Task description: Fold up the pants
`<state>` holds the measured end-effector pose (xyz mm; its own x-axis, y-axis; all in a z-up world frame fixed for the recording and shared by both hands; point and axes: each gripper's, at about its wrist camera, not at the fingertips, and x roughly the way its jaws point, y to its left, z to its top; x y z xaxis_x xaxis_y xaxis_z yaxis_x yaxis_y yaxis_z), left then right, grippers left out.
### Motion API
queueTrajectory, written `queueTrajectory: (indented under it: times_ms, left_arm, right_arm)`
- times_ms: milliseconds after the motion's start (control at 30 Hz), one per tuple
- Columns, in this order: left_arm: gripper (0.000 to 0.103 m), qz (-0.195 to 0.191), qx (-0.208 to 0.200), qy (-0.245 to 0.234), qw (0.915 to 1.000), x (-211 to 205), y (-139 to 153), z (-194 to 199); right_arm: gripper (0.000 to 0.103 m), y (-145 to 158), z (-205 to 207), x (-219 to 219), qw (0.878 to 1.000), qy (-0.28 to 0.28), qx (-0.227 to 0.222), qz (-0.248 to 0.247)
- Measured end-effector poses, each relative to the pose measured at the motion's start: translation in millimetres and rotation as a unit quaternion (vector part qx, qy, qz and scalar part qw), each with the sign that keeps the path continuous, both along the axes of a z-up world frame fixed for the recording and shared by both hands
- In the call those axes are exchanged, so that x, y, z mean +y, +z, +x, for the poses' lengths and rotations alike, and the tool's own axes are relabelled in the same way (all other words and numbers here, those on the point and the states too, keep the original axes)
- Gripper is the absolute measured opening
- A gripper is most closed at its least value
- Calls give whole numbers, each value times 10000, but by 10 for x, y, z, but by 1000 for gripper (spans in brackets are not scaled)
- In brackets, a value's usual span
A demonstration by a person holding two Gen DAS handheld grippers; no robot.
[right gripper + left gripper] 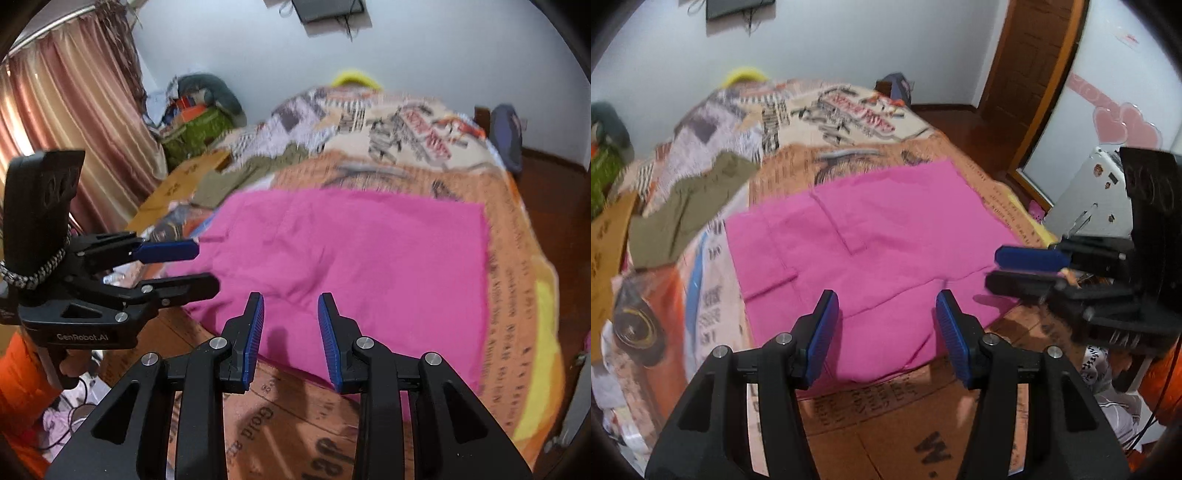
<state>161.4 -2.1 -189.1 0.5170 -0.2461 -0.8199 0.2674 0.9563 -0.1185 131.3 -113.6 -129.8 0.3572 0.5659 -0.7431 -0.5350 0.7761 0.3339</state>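
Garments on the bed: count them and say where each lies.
2. The pink pants lie spread flat on the near part of the bed. An olive garment lies crumpled beyond their left side. Others may be hidden among the clutter.

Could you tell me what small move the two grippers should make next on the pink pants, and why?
Probably lower both onto the near edge of the pink pants and pinch it. The left gripper and right gripper hover open and empty above that edge, and the pants lie flat on the bed.
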Motion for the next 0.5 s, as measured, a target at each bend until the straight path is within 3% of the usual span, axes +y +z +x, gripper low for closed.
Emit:
queueTrajectory:
  times_ms: [100, 333, 500]
  left_arm:
    - [55, 53, 172, 102, 9998, 84, -166, 8]
    - [55, -182, 208, 101, 9996, 479, -219, -172]
    - [60, -53, 220, 182, 9996, 590, -237, -263]
  right_arm:
    - [27, -223, 11, 21, 9997, 73, 205, -150]
    - [27, -255, -19, -330, 9994, -146, 221, -207]
    - [28, -321, -36, -612, 9977, -444, 332, -393]
